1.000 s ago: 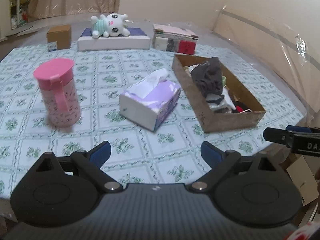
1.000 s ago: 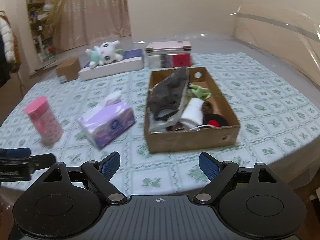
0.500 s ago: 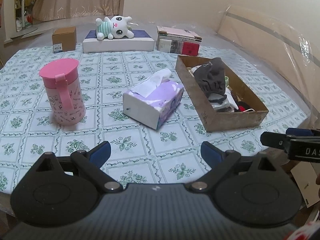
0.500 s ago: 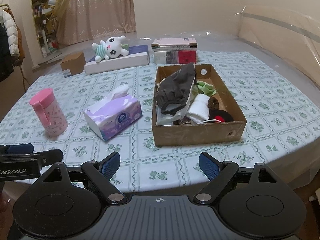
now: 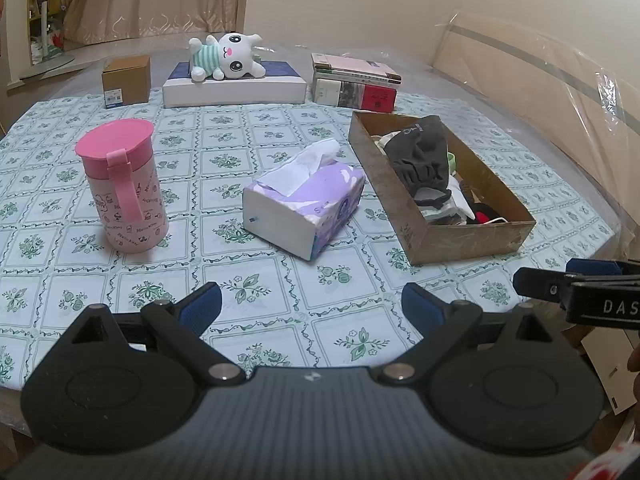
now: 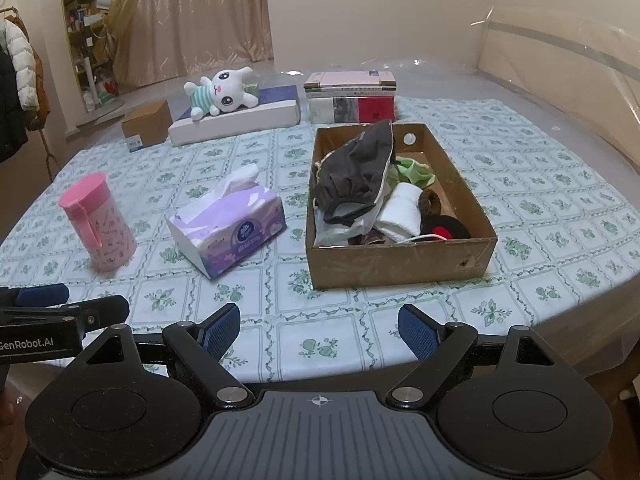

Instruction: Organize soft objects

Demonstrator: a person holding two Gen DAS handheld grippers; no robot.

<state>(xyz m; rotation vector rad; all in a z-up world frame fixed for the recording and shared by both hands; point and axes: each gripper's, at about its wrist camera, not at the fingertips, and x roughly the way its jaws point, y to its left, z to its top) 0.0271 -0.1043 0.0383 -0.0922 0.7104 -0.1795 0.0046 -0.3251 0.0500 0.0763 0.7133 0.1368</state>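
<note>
Crumpled dark cloth (image 6: 354, 178) in cardboard box (image 6: 400, 266)

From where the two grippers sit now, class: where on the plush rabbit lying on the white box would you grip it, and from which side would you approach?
Grip the plush rabbit across its striped body, probably from above. It lies on its side on the flat white box, so the narrow soft torso faces up, while the head looks wider. Both the left gripper and right gripper are open and empty.
</note>
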